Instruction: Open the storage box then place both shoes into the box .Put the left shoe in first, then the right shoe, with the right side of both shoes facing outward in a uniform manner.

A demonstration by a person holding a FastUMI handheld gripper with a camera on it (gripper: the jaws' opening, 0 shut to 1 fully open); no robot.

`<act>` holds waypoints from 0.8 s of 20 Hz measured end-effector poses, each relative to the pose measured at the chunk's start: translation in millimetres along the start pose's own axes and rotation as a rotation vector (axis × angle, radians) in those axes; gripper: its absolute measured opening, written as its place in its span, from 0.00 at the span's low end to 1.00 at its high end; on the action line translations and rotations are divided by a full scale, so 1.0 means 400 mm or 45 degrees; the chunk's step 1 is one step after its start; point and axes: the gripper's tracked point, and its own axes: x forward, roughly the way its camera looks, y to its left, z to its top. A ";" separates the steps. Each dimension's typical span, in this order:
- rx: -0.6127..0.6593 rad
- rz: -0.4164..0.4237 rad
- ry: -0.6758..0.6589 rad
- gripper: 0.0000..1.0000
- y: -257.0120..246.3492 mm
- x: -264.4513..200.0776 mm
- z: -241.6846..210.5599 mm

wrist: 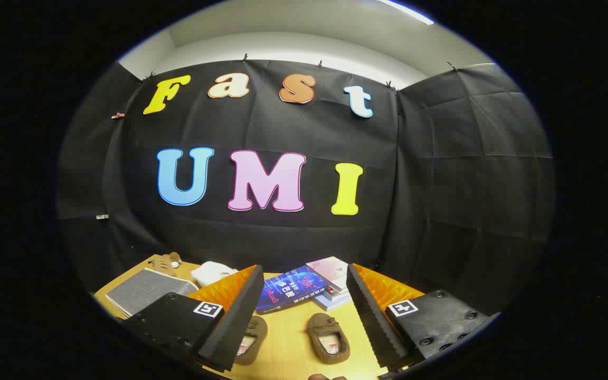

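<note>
Fingers (304,295) spread, empty above two shoes (328,330) on tabletop (288,343); box (148,290) far left seemingly unopened, probably needing opening first.

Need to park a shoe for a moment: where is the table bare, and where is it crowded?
Bare wood lies between the open gripper's fingers, between the two shoes, just short of the blue book. Beyond that it is crowded: the book stack, white cloth, plush toy and grey box line the table's back.
</note>
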 end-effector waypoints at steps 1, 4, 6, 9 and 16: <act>-0.002 0.003 0.009 0.97 0.012 0.002 -0.005; -0.018 0.005 0.026 0.97 0.047 0.005 -0.012; -0.035 0.011 0.029 0.97 0.073 0.005 -0.011; -0.028 0.028 0.040 0.97 0.104 0.002 -0.015; -0.023 0.099 0.111 0.97 0.114 -0.005 -0.072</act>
